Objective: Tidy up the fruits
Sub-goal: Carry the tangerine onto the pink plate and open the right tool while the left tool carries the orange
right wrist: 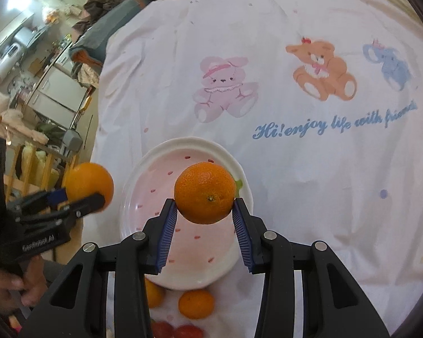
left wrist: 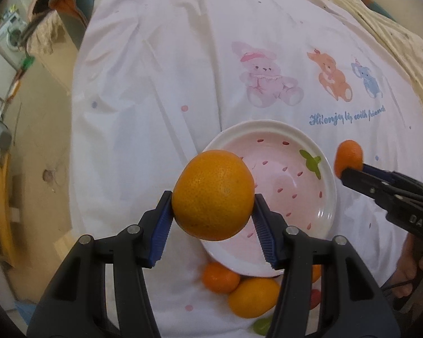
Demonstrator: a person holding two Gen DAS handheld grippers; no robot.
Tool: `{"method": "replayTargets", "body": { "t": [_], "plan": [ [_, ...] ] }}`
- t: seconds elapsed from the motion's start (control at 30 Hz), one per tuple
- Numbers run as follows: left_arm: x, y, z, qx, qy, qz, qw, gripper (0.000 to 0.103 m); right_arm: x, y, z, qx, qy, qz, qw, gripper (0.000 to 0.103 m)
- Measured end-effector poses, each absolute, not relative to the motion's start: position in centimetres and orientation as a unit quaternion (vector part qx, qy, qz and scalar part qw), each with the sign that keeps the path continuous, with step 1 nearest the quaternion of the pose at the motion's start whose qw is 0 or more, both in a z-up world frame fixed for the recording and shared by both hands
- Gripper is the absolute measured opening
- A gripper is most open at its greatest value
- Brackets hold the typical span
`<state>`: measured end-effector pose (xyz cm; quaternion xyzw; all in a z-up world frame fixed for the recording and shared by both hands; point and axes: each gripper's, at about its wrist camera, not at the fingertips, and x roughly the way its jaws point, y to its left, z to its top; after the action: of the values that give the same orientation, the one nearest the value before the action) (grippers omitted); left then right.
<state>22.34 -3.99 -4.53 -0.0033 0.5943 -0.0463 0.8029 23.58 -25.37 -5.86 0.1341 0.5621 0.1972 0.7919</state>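
Note:
My left gripper (left wrist: 213, 211) is shut on a large orange (left wrist: 213, 194), held over the left rim of a pink strawberry-patterned plate (left wrist: 328, 197). In the right wrist view, my right gripper (right wrist: 204, 207) is shut on a smaller, darker orange (right wrist: 205, 193) above the same plate (right wrist: 143, 169). The right gripper (left wrist: 344, 173) and its orange (left wrist: 348, 155) appear at the plate's right side in the left wrist view. The left gripper (right wrist: 79, 198) with its orange (right wrist: 88, 186) shows at the left in the right wrist view. The plate holds no fruit.
Two more oranges (left wrist: 221, 277) (left wrist: 253, 297) lie on the white printed cloth (left wrist: 155, 98) just in front of the plate, with a green fruit (left wrist: 262, 325) and red fruits (right wrist: 187, 331) nearer the edge. The floor and cluttered furniture (right wrist: 42, 90) lie off the cloth's left side.

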Motion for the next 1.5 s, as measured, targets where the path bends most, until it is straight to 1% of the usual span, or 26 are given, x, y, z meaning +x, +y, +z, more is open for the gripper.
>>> {"method": "replayTargets", "body": {
  "t": [0.33,0.47,0.77,0.9,0.93,0.97,1.03,1.23,1.37,1.4,1.43,1.47,1.5],
  "plan": [
    [23.3,-2.9,-6.8,-0.017,0.612,-0.029,0.79,0.051,26.0,-22.8,-9.8,0.092,0.597,0.188,0.774,0.043],
    [23.4,-2.0,-7.3,-0.044,0.622,-0.025,0.782,0.051,26.5,-22.8,-11.1,0.118,0.611,0.186,0.761,0.043],
    [23.3,-2.2,-7.3,-0.058,0.627,-0.032,0.776,0.051,27.1,-21.1,-11.7,0.093,0.61,0.191,0.763,0.043],
    [23.3,-2.4,-7.1,-0.052,0.622,-0.033,0.78,0.051,27.1,-21.1,-12.0,0.095,0.611,0.196,0.761,0.047],
    [23.4,-2.4,-7.1,-0.052,0.622,-0.032,0.78,0.051,27.1,-21.3,-12.1,0.103,0.612,0.198,0.759,0.05],
    [23.4,-2.5,-7.1,-0.052,0.622,-0.033,0.78,0.051,27.1,-21.5,-12.1,0.115,0.611,0.201,0.757,0.055],
    [23.4,-2.4,-7.2,-0.053,0.624,-0.032,0.779,0.051,27.2,-21.9,-11.9,0.128,0.606,0.201,0.759,0.061],
    [23.5,-2.5,-7.4,-0.056,0.626,-0.028,0.777,0.051,27.0,-22.6,-11.3,0.155,0.603,0.203,0.756,0.061],
    [23.6,-2.7,-7.4,-0.061,0.623,-0.037,0.779,0.051,26.9,-23.2,-9.9,0.163,0.587,0.198,0.767,0.061],
    [23.7,-3.0,-7.4,-0.062,0.622,-0.041,0.78,0.051,26.8,-23.6,-9.6,0.171,0.585,0.194,0.769,0.062],
    [24.0,-3.3,-7.5,-0.062,0.62,-0.048,0.78,0.051,26.7,-24.0,-9.3,0.18,0.584,0.19,0.769,0.066],
    [24.1,-3.5,-7.5,-0.066,0.62,-0.054,0.78,0.051,26.4,-24.7,-9.0,0.188,0.583,0.184,0.768,0.068],
    [24.4,-3.6,-7.6,-0.072,0.62,-0.06,0.779,0.051,26.1,-25.2,-8.5,0.196,0.58,0.179,0.77,0.068]
  ]
}}
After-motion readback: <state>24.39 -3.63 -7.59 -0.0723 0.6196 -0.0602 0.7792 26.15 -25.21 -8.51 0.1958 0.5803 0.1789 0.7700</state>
